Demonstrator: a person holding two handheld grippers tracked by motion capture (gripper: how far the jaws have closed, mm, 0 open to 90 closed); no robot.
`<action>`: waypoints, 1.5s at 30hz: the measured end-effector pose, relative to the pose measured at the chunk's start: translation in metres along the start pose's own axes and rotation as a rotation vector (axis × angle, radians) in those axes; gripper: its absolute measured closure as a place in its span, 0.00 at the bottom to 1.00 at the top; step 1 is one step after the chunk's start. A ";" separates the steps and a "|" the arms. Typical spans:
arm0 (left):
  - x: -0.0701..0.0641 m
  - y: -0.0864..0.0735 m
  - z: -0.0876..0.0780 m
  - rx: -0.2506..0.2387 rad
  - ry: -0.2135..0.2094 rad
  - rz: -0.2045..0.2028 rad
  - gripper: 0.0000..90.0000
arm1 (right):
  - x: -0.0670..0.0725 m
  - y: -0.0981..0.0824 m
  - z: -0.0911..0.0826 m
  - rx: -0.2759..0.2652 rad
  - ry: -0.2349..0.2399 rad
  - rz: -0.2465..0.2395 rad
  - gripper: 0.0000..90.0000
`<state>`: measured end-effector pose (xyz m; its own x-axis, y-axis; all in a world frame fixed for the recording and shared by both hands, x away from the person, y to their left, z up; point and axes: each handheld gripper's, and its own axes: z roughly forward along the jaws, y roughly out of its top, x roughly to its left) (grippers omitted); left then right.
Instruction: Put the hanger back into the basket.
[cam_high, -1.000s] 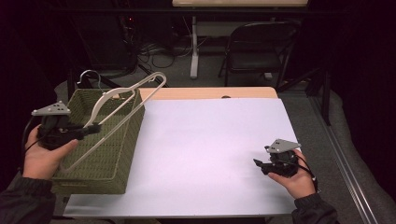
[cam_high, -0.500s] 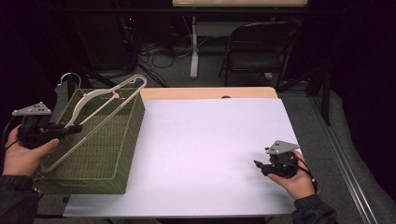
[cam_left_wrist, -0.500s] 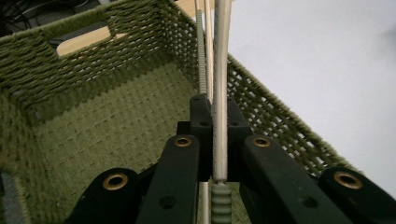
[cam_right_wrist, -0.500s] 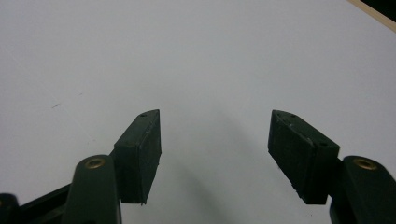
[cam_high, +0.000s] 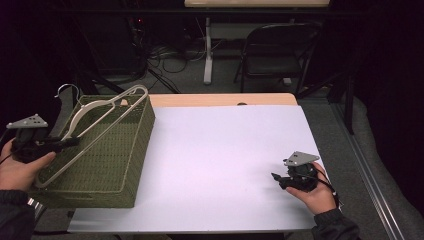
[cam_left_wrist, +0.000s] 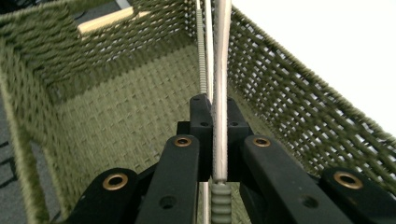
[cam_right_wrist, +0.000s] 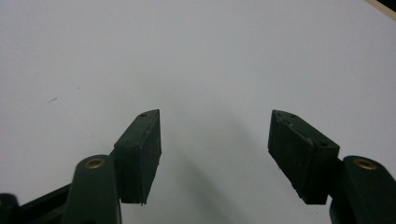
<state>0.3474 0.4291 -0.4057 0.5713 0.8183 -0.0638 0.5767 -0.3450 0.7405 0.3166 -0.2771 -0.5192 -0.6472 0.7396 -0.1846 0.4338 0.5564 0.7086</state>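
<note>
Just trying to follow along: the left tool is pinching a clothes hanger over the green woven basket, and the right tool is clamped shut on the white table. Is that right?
Not quite. The right tool is open, its jaws spread wide with bare white table between them, as the right gripper view shows. The left tool does pinch the clothes hanger over the green woven basket.

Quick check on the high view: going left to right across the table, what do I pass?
Left tool shut on the hanger → green woven basket → bare white table top → right tool, jaws open, resting in the person's hand near the table's right edge.
</note>
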 end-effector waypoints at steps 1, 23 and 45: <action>0.003 -0.004 0.001 0.009 0.002 -0.007 0.97 | 0.000 0.000 0.000 0.001 0.000 -0.002 0.38; 0.014 -0.034 0.048 0.160 0.001 -0.034 0.97 | 0.002 -0.004 0.005 0.029 0.009 -0.005 0.38; 0.015 -0.036 0.052 0.164 0.014 -0.028 0.96 | 0.003 -0.005 0.006 0.022 0.010 -0.009 0.38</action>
<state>0.3655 0.4293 -0.4681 0.5460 0.8346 -0.0729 0.6805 -0.3911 0.6197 0.3162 -0.2756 -0.5270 -0.6577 0.7305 -0.1842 0.4414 0.5718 0.6916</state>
